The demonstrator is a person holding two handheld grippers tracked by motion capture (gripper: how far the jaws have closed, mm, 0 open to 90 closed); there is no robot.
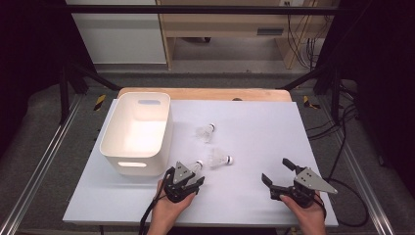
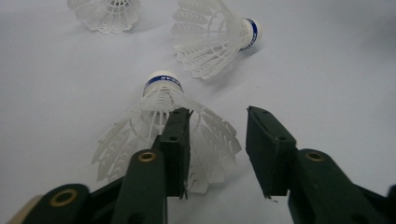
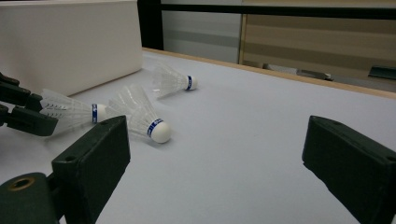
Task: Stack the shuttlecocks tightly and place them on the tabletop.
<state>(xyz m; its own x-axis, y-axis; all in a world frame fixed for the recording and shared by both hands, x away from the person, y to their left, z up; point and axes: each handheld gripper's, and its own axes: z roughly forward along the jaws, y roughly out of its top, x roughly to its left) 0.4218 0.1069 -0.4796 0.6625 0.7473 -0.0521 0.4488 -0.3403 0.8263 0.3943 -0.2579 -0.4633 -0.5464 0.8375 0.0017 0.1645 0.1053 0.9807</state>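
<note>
White tabletop (image 1: 274, 127), workshop clutter behind. Nearest shuttlecock (image 2: 163, 135) flat on the table just right of the bin (image 1: 137, 132), cork pointing away from the left gripper (image 2: 217, 154). Jaws part-closed around the feather skirt: one pad against the feathers, the other clear of them, so no firm pinch yet. 2 more shuttlecocks farther out: middle shuttlecock (image 2: 215, 39) near the first, far shuttlecock (image 1: 205, 131) beyond, beside the bin wall. Right gripper (image 1: 280, 178) spread wide, holding nothing, well apart at the table's right.

Risks from here: off-centre bite, only part of the skirt between the pads, likely to pivot or slip out on lifting; too hard a squeeze likely to crush the feathers; sideways nudge likely to roll the cork toward the middle shuttlecock.
</note>
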